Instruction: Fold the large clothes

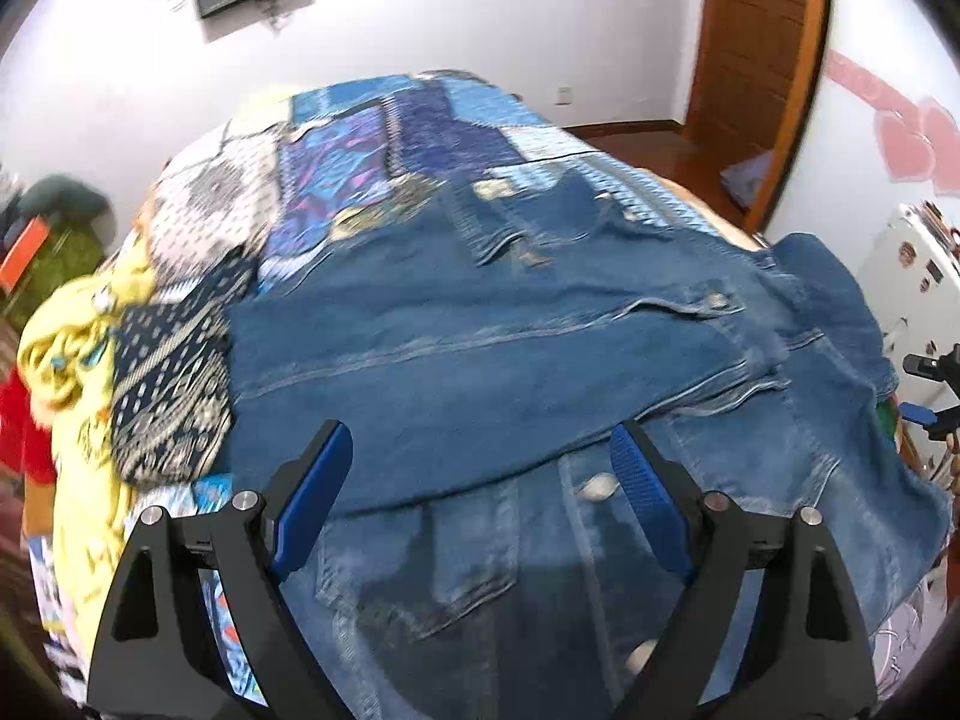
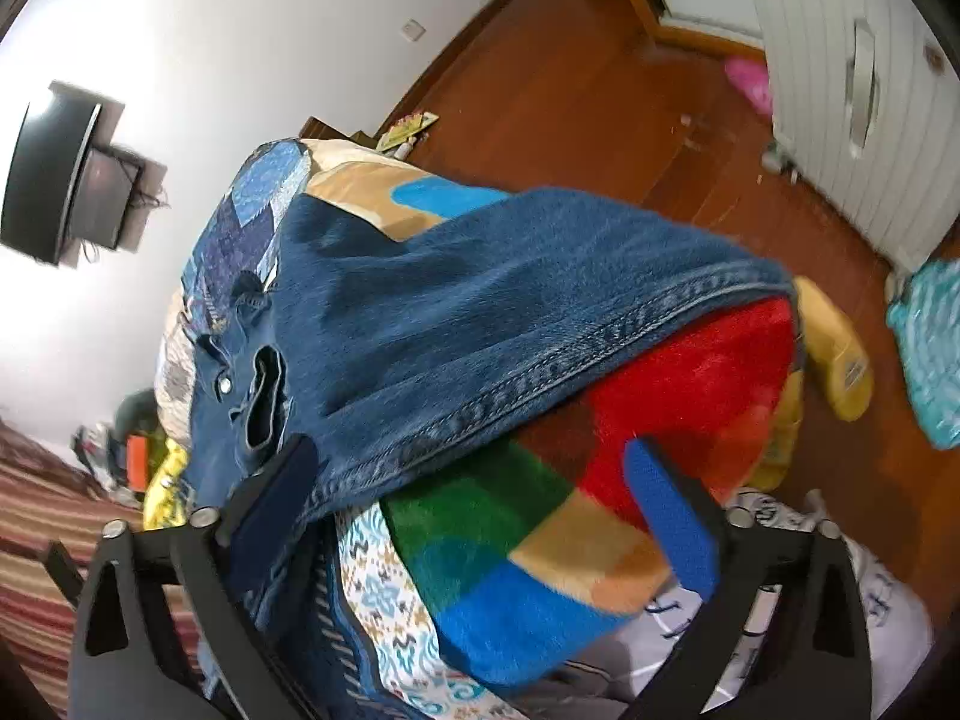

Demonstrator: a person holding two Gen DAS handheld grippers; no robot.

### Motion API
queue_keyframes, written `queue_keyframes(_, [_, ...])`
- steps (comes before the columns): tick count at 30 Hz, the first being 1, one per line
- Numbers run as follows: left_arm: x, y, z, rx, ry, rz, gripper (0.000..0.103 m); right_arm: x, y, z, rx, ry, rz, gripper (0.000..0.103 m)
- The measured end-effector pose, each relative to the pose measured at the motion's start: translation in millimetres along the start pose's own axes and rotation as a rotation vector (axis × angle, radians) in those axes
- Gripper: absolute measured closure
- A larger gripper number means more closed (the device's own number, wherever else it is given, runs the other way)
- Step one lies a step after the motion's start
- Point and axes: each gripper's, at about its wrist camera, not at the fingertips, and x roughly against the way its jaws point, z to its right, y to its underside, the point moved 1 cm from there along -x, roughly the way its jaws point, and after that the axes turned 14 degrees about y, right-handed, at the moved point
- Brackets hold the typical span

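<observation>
A blue denim jacket [image 1: 510, 348] lies spread on the bed, one sleeve folded across its front. My left gripper [image 1: 480, 456] is open just above the jacket's near part, holding nothing. In the right wrist view the jacket [image 2: 480, 300] drapes over the bed's right edge, its stitched hem hanging over a multicolour plush blanket [image 2: 540, 540]. My right gripper [image 2: 468, 468] is open, its left finger [image 2: 282, 498] against the hem and its right finger [image 2: 666, 516] over the blanket.
A patchwork blue quilt [image 1: 390, 138] covers the bed. Yellow and patterned clothes [image 1: 120, 372] are piled at the left. A wooden door [image 1: 756, 60], white cabinet [image 2: 840, 90] and wood floor [image 2: 600, 108] lie to the right.
</observation>
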Motion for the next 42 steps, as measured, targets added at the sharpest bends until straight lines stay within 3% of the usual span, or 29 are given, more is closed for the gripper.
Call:
queue_keyframes(2, [1.4,8.7,-8.0,0.035,0.001,0.001,0.015,-2.7,-4.3,2.2,-0.02,-0.004,0.012,0.008])
queue_keyframes(7, [4.4,26.5,-20.1,0.084,-0.016,0.005,0.015,-11.1,-23.4,5.1,-0.05,0.012,0.057,0.025])
queue_keyframes(10, [6.1,34.2,-22.9,0.104,-0.012,0.008,0.015,-21.6,-34.4,9.2,-0.046,0.061,0.069,0.048])
queue_keyframes(12, [7.2,37.7,-24.4,0.116,-0.01,0.011,0.015,-32.2,-40.6,13.5,-0.066,0.093,0.064,0.068])
queue_keyframes(17, [11.0,42.0,-28.3,0.129,-0.013,0.018,0.015,-23.0,-44.4,14.3,-0.131,0.108,0.104,0.086])
queue_keyframes(21, [11.7,44.9,-34.1,0.143,-0.013,0.017,0.015,7.1,-45.0,-4.9,-0.064,0.14,0.191,0.093])
queue_keyframes(29, [18.3,53.5,-36.7,0.143,-0.001,0.034,0.015,87.1,-48.3,-67.0,0.085,0.039,0.356,0.095])
queue_keyframes(33, [26.1,58.1,-39.8,0.139,0.002,0.05,0.015,118.0,-40.8,-126.9,0.21,-0.043,0.432,0.095])
queue_keyframes(37, [36.5,62.2,-47.5,0.162,0.014,0.075,0.015,128.1,-24.6,-194.5,0.333,-0.131,0.448,0.095])
queue_keyframes(42, [52.3,69.2,-59.3,0.183,0.009,0.095,0.015,98.4,11.1,-267.7,0.496,-0.186,0.383,0.095])
